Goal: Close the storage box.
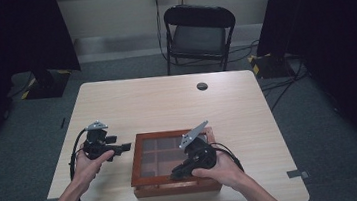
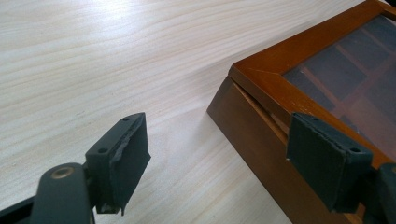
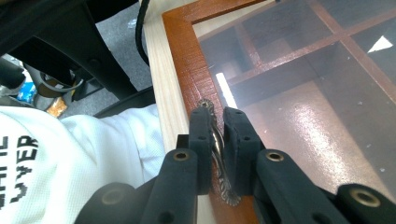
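Sitting near the table's (image 1: 166, 97) front edge, the box (image 1: 150, 186) has bare wood behind and to both sides; its long side runs left to right. The left gripper (image 2: 217, 151) gapes wide, empty, at the box's corner. The right gripper (image 3: 217, 140) pinches the metal handle (image 3: 219, 158) on the lid's front rim.

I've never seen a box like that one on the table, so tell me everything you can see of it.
The wooden box is flat, square and reddish-brown, with a glass-paned lid through which wooden dividers show, forming compartments. It lies near the table's front edge, lid apparently down. The right gripper has its jaws closed on a small ornate metal handle at the lid's front rim. The left gripper is open beside the box's left corner.
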Tool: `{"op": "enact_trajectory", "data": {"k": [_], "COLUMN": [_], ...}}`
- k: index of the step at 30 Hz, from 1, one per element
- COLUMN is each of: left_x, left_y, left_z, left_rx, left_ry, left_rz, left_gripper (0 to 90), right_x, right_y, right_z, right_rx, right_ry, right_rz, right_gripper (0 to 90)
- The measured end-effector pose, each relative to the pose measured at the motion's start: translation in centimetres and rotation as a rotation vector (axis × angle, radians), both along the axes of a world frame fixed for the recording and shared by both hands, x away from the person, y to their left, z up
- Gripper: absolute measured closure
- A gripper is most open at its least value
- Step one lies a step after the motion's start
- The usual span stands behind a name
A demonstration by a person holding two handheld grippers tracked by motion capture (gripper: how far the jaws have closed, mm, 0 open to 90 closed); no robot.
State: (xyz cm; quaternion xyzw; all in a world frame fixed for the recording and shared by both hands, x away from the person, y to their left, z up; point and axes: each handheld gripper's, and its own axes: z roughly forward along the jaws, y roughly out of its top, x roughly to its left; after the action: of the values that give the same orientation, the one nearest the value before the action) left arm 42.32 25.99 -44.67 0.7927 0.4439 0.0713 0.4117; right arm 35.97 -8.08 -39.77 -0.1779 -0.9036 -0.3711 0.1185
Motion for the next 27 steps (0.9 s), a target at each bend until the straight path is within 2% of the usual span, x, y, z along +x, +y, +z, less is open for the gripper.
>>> {"op": "enact_trajectory", "data": {"k": [4, 8, 15, 17, 20, 22, 23, 26, 27], "left_x": [0.0, -0.1, -0.1, -0.1, -0.1, 0.0, -0.1, -0.1, -0.1], "left_y": [0.0, -0.1, -0.2, -0.2, -0.3, -0.3, -0.4, -0.5, -0.4], "left_z": [0.0, 0.0, 0.0, -0.1, -0.1, -0.1, 0.0, 0.0, 0.1], "left_rx": [0.003, 0.005, 0.010, 0.008, 0.009, 0.006, 0.011, 0.003, 0.012], "left_ry": [-0.001, -0.001, 0.003, 0.003, 0.003, 0.006, 0.004, 0.010, 0.006], "left_rz": [-0.005, -0.009, -0.016, -0.019, -0.022, -0.025, -0.027, -0.024, -0.022], "left_gripper": [20.8, 20.8, 20.8, 20.8, 20.9, 20.9, 20.9, 21.1, 21.3], "right_x": [0.0, -0.2, -0.4, -0.3, -0.4, -0.3, -0.1, 0.2, 0.6], "right_y": [0.0, 0.3, 0.7, 0.7, 0.7, 0.7, 0.4, 0.0, -0.7], "right_z": [-0.4, -1.5, -2.6, -2.7, -2.7, -2.6, -2.4, -1.9, -1.3], "right_rx": [0.002, -0.030, -0.064, -0.064, -0.066, -0.068, -0.036, -0.022, 0.016], "right_ry": [0.003, 0.012, 0.014, 0.022, 0.010, 0.013, 0.046, 0.041, 0.034], "right_rz": [0.002, 0.001, 0.008, 0.006, 0.011, 0.009, -0.010, -0.039, -0.088], "right_gripper": [82.6, 82.7, 82.7, 82.8, 82.7, 79.8, 73.3, 70.3, 64.5]}}
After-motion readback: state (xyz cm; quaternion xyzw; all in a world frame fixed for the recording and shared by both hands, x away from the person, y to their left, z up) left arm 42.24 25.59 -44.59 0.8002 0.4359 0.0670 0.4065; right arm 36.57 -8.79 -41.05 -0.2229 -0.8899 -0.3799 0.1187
